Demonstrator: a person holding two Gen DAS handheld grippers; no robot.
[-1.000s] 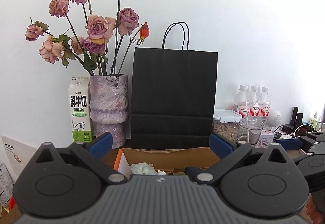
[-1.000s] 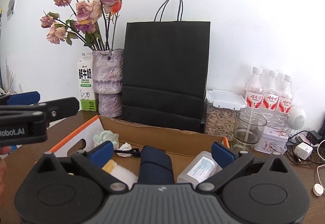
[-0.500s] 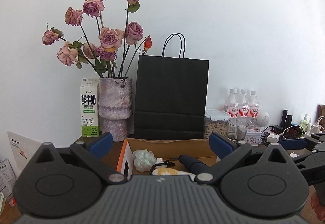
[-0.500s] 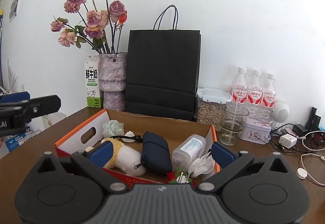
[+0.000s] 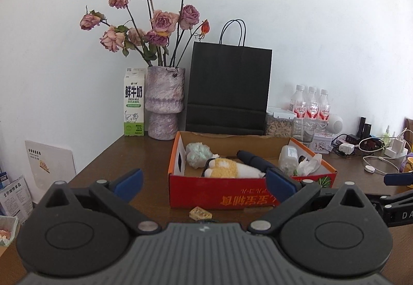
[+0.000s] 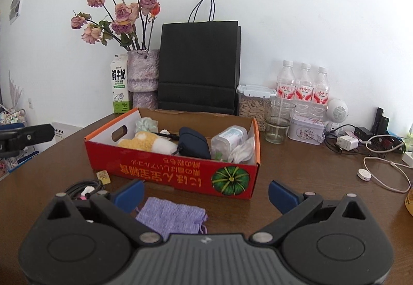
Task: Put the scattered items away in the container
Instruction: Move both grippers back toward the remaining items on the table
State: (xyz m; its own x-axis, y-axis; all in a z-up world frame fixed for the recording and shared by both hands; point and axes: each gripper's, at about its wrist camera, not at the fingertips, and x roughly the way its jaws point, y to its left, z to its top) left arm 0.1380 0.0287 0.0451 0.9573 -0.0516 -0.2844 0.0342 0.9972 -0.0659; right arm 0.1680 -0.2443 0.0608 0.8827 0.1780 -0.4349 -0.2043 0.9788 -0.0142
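My right gripper and left gripper gape wide, empty, with the purple knitted pouch lower centre before the red cardboard box.

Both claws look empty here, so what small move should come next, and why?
Probably lower the open right claw onto the purple knitted pouch just ahead of it. The pouch lies flat on the table, outside the red box, as do a small yellow packet and a coiled black cable.

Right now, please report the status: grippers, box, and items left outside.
Left gripper open, empty. Right gripper open, empty. Red box part-filled. Purple pouch, small snack, black cable lie outside it.
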